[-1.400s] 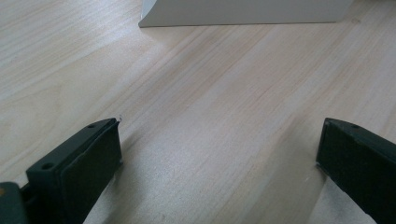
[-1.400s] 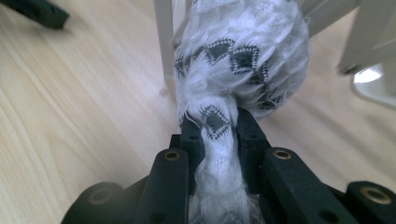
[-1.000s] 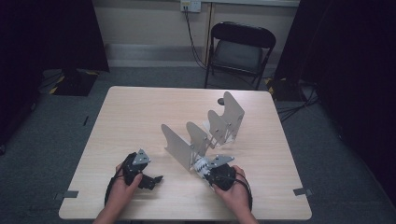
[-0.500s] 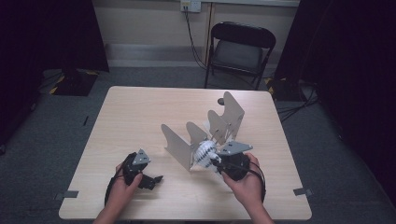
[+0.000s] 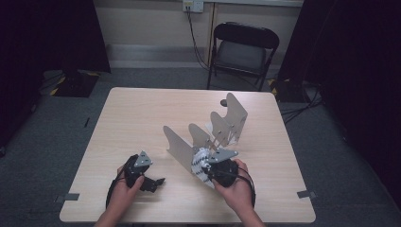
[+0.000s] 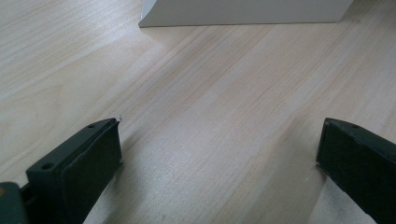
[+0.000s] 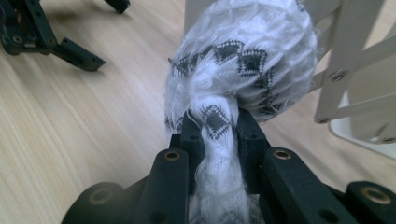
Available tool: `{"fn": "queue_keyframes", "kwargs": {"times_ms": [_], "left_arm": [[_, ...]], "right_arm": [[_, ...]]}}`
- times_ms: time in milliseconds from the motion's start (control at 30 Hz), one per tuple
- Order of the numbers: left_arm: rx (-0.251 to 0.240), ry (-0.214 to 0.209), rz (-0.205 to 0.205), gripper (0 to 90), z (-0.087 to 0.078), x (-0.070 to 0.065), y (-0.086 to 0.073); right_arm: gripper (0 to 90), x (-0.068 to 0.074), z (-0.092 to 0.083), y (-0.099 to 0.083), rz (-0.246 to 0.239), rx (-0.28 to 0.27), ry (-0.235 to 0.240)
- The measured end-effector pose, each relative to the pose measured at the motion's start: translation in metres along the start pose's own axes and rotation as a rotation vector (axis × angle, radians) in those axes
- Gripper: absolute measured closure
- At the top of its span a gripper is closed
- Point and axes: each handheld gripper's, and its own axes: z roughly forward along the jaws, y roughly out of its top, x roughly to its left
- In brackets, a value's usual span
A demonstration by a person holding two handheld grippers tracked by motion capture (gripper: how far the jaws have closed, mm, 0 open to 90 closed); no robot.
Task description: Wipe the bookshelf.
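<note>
A white knitted bundle with black diamond patterning (image 7: 243, 60) hangs just above the table, and my right gripper (image 7: 217, 128) is shut on its twisted tail. From above, the bundle (image 5: 199, 164) and the right gripper (image 5: 210, 166) sit at the near end of a beige rack of upright panels (image 5: 178, 146). The rack's linked bars (image 7: 341, 74) are just to the right of the bundle. My left gripper (image 5: 153, 182) rests on the table at the front left, open with nothing between its fingers (image 6: 93, 158). A panel's base (image 6: 243, 11) lies ahead of the left gripper.
The wooden table (image 5: 142, 118) is bare to the left of and behind the rack. A small dark round thing (image 5: 223, 102) lies at the rack's far end. A black folding chair (image 5: 243, 49) stands beyond the table. The left gripper (image 7: 98, 28) lies close to the bundle's left.
My right gripper has lifted the knitted bundle off the table and brought it closer to the rack's near panels. The left gripper has stayed where it was.
</note>
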Motion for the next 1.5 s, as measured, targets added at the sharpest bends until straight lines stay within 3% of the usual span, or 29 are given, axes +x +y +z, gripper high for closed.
{"fn": "queue_keyframes", "kwargs": {"times_ms": [467, 700, 867, 1100, 1333, 1500], "left_arm": [[0.000, 0.000, 0.000, 0.0, 0.000, 0.000, 0.000], [0.000, 0.000, 0.000, 0.0, 0.000, 0.000, 0.000], [0.000, 0.000, 0.000, 0.0, 0.000, 0.000, 0.000], [0.000, 0.000, 0.000, 0.0, 0.000, 0.000, 0.000], [0.000, 0.000, 0.001, 0.0, 0.000, 0.000, 0.000], [-0.004, 0.004, -0.001, 0.0, 0.000, 0.000, 0.000]], "right_arm": [[77.2, 0.009, 0.037, -0.031, 0.009, 0.097, 0.032], [77.2, 0.008, 0.041, -0.036, 0.009, 0.111, 0.033], [77.2, 0.003, 0.029, -0.034, 0.011, 0.112, 0.019], [77.1, -0.008, -0.004, -0.021, 0.017, 0.067, -0.012], [77.2, -0.015, -0.037, 0.005, 0.007, -0.004, -0.032], [77.2, -0.010, -0.048, 0.025, -0.016, -0.050, -0.026]]}}
